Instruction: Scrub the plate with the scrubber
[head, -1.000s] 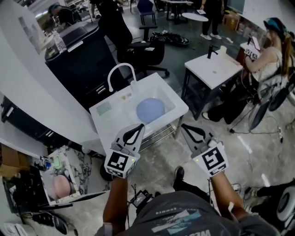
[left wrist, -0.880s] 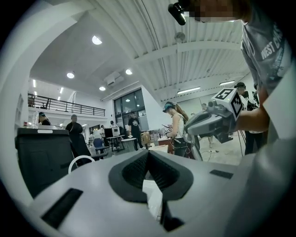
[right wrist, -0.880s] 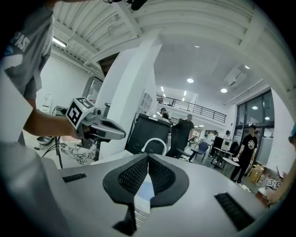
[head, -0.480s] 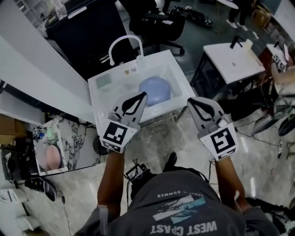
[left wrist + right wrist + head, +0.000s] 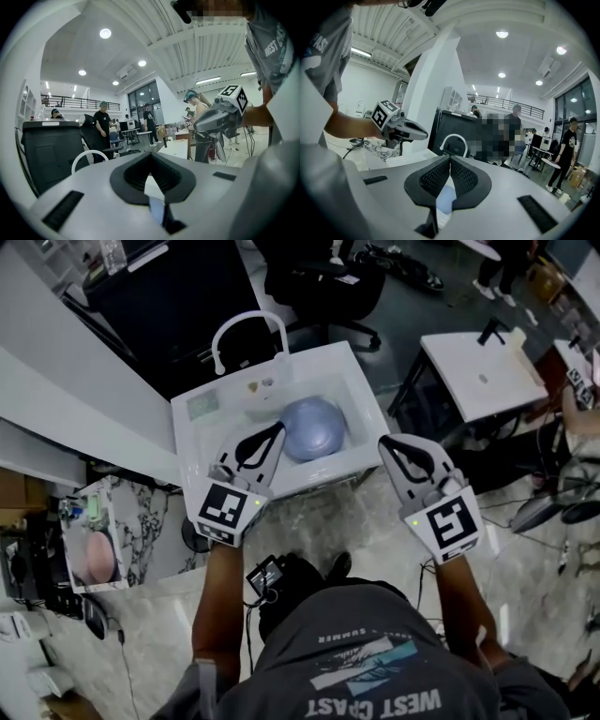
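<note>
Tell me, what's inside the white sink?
A round blue plate lies in the basin of the white sink. The left gripper covers the basin's near-left corner, and anything under the plate is hidden too.

The left gripper (image 5: pixel 274 431) covers the near-left corner of the sink (image 5: pixel 309 367). A green patch (image 5: pixel 203 406) on the ledge is perhaps the scrubber; two small bits (image 5: pixel 261 384) beside the tap (image 5: pixel 249 315) are too tiny to name.
</note>
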